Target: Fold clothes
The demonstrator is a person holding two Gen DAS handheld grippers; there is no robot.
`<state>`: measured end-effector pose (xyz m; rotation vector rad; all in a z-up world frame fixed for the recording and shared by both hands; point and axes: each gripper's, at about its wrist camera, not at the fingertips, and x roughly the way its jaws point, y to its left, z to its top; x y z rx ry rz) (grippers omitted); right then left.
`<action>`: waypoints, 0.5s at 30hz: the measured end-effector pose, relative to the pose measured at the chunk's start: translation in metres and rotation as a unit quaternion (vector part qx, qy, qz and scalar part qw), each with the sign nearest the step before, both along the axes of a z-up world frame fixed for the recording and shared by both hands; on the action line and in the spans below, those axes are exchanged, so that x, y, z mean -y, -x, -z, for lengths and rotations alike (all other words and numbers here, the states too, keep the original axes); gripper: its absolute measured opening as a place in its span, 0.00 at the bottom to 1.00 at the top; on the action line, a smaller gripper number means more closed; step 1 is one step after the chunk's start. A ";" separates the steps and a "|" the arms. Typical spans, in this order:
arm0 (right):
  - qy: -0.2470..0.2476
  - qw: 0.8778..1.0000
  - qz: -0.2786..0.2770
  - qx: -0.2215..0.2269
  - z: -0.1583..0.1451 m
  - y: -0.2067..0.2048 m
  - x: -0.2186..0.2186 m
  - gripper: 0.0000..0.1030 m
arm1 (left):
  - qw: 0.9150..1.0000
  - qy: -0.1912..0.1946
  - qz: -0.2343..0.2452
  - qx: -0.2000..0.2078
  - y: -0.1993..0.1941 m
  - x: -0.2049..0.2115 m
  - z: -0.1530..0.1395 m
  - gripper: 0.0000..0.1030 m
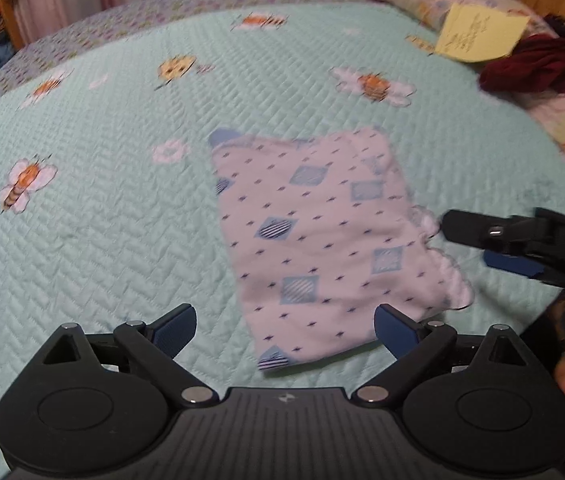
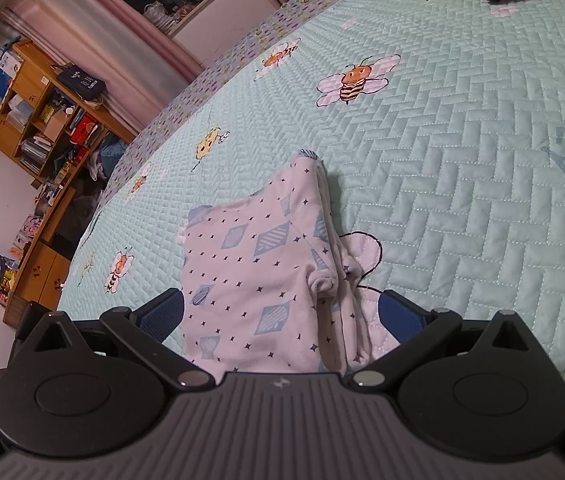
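Quilted bedspread (image 1: 102, 208) bears the folded garment (image 1: 322, 236), lengthwise ahead of the released left gripper (image 1: 285, 328); the right gripper (image 2: 280, 312), also released, straddles its edge.

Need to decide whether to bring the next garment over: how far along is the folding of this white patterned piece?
Mostly done, it seems: the white patterned garment lies on the quilt as a compact folded rectangle. Nothing is held: the left gripper and right gripper are both open, the right one around its bunched edge. Left: tidy that loose edge. The dark red clothing by the pillows looks unfolded.
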<state>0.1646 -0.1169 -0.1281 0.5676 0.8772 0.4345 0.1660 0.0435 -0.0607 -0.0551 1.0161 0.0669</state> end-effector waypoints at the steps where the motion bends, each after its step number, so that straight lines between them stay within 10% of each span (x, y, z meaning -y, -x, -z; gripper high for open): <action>1: 0.000 1.000 0.000 0.000 0.000 0.000 0.000 1.00 | 1.000 0.005 0.005 0.007 0.001 0.001 -0.001 0.94; 15: 0.002 1.000 -0.004 0.003 -0.001 0.001 -0.001 1.00 | 0.999 -0.025 0.025 0.028 0.006 0.017 -0.004 0.85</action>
